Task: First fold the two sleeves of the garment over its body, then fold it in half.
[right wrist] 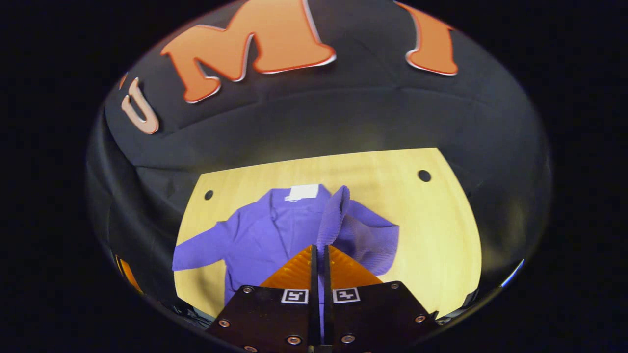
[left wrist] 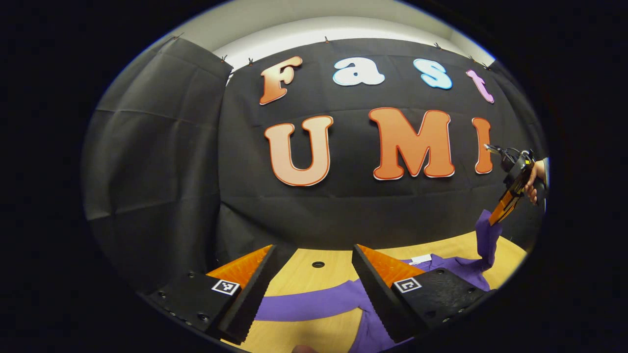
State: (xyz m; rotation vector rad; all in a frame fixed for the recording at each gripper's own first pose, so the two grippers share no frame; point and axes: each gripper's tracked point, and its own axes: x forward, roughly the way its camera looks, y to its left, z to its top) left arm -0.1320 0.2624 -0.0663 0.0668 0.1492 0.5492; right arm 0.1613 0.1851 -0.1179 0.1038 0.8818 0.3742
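The purple long-sleeved knit garment (right wrist: 274, 235) lies spread on the pale wooden surface (right wrist: 431, 230), its collar with a white label (right wrist: 302, 191) toward the black cloth booth wall (right wrist: 343, 117); one sleeve (right wrist: 201, 252) lies stretched flat out to the side on the wood, while the other sleeve (right wrist: 333, 215) is lifted off the surface and rises in a narrow fold over the body of the garment. The right claw (right wrist: 319, 252) is pressed together on that raised sleeve, both fingers pinching the cloth with only a thin slit between them; in the left gripper view the same claw (left wrist: 495, 218), held by a hand (left wrist: 535, 181), hangs above the far edge of the surface with the purple cloth draping down from its tip. The left claw (left wrist: 314, 267) is spread wide and holds nothing; it hovers above the flat sleeve (left wrist: 314, 301), apart from the cloth; a small round hole (left wrist: 318, 264) in the surface shows between its fingers.
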